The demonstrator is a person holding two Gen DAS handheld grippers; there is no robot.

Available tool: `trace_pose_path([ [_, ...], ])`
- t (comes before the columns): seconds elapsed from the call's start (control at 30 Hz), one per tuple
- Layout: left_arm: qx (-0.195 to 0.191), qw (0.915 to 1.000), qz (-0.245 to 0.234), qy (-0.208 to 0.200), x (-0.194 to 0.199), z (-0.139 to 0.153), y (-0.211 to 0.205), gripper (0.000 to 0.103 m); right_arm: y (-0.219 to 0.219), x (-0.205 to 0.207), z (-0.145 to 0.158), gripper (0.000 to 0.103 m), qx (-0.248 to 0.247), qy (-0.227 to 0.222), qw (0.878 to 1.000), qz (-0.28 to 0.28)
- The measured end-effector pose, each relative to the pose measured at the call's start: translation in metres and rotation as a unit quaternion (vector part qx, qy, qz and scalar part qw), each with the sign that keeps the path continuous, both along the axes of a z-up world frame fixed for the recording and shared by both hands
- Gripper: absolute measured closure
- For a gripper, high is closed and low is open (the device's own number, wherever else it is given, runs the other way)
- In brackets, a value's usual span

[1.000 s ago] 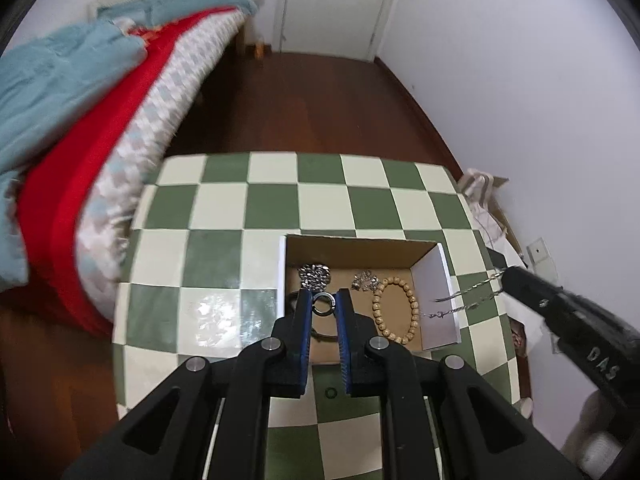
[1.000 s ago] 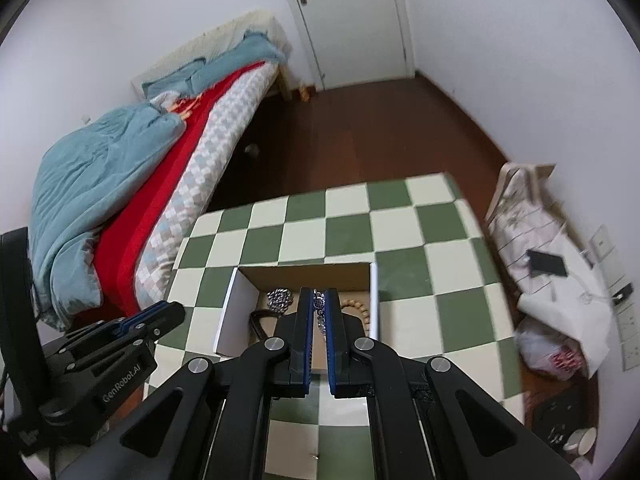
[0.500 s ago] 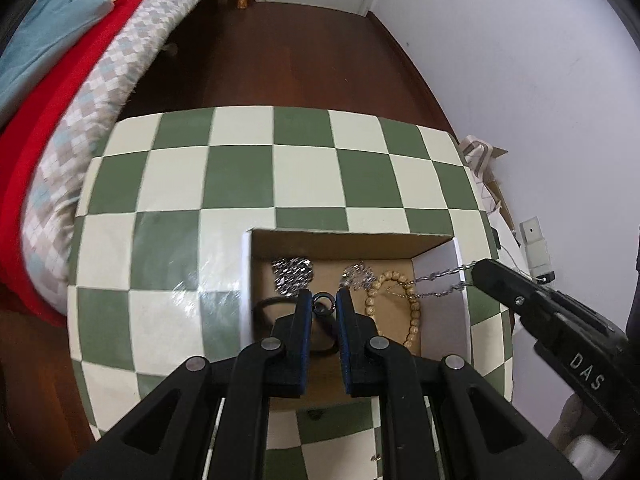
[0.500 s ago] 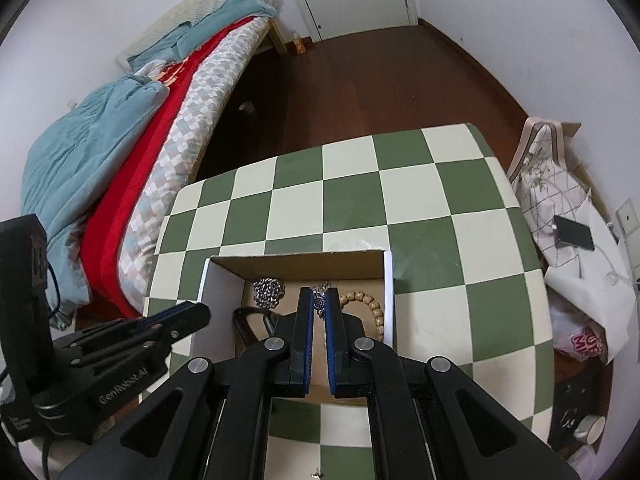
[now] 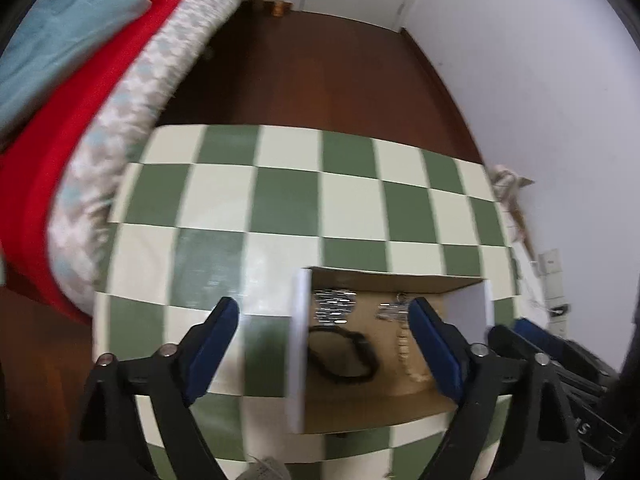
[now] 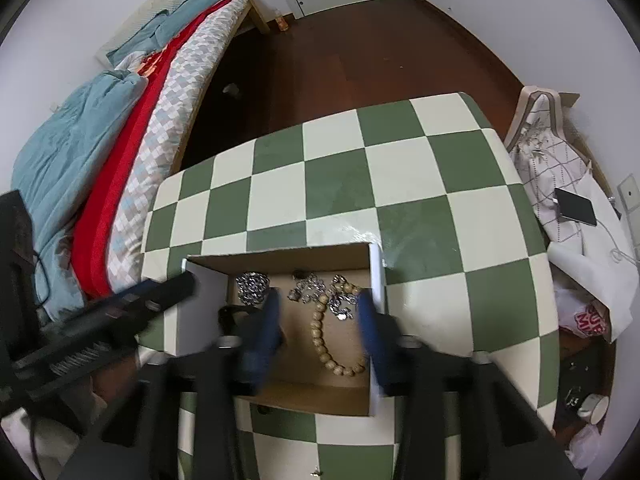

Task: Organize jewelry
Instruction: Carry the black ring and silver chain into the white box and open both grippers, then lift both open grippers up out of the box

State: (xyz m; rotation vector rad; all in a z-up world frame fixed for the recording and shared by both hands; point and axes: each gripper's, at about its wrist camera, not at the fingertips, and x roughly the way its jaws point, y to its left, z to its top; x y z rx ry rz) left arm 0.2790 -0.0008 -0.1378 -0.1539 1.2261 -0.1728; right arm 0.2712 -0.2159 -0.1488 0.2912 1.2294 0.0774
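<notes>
An open cardboard box with white side flaps sits on the green-and-white checkered table. Inside lie a silver chain bundle, a silver necklace, a wooden bead bracelet and a black ring-shaped band. My right gripper is open, jaws spread over the box above the beads. My left gripper is open and empty, straddling the box's left flap. The box also shows in the left wrist view.
A bed with red and blue bedding stands left of the table. A bag, papers and a phone lie on the floor at the right. Dark wooden floor lies beyond the table's far edge.
Both grippers have opened. The right let go of the silver necklace, which now lies in the box. The left released the black ring and shifted left.
</notes>
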Motion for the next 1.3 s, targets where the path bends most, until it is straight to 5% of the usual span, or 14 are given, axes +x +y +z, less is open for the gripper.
trace_pose_path([
  [0.1, 0.056, 0.9979, 0.003, -0.032, -0.009, 0.004, 0.005, 0.001, 0.006, -0.007, 0.000, 0.034, -0.031, 0.001, 0.999, 0.007],
  [0.17, 0.086, 0.9950, 0.004, -0.050, -0.018, 0.005, 0.009, 0.001, 0.012, -0.012, 0.000, 0.011, -0.074, 0.000, 0.997, 0.014],
  [0.33, 0.122, 0.9897, 0.012, -0.073, -0.037, 0.003, 0.015, 0.001, 0.023, -0.027, -0.009, 0.000, -0.147, 0.006, 0.989, 0.023],
  [0.73, 0.138, 0.9842, 0.009, -0.110, -0.082, 0.018, 0.010, 0.001, 0.032, -0.064, 0.000, 0.000, -0.171, -0.019, 0.985, 0.015],
  [1.3, 0.117, 0.9767, 0.006, -0.180, -0.155, 0.083, 0.006, 0.001, 0.036, -0.137, 0.080, 0.000, -0.178, -0.117, 0.977, -0.013],
])
